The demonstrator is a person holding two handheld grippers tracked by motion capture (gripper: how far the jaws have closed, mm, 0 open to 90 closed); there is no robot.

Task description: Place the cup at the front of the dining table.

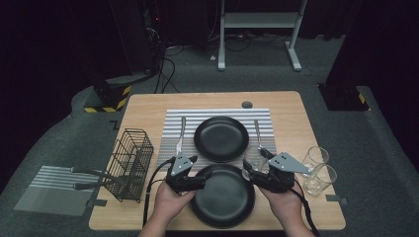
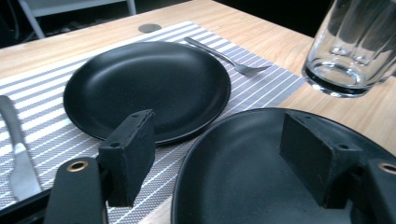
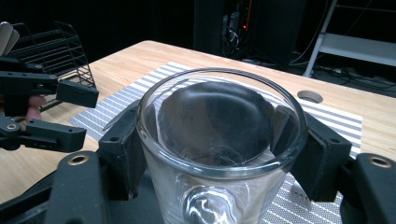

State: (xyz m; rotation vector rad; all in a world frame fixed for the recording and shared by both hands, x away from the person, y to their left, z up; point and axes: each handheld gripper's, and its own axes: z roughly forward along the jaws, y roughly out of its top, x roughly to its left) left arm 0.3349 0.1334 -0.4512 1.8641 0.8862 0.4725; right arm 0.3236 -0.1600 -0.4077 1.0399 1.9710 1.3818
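We see one plate on the placemat between a knife and a fork, another plate before it, a wire basket left, two glasses right.

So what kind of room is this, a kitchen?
Probably not a kitchen: more likely a lab or studio dressed up as a dining spot. The wooden table holds a striped placemat and black plates, but dark curtains, floor cables and hazard-striped stands surround it.
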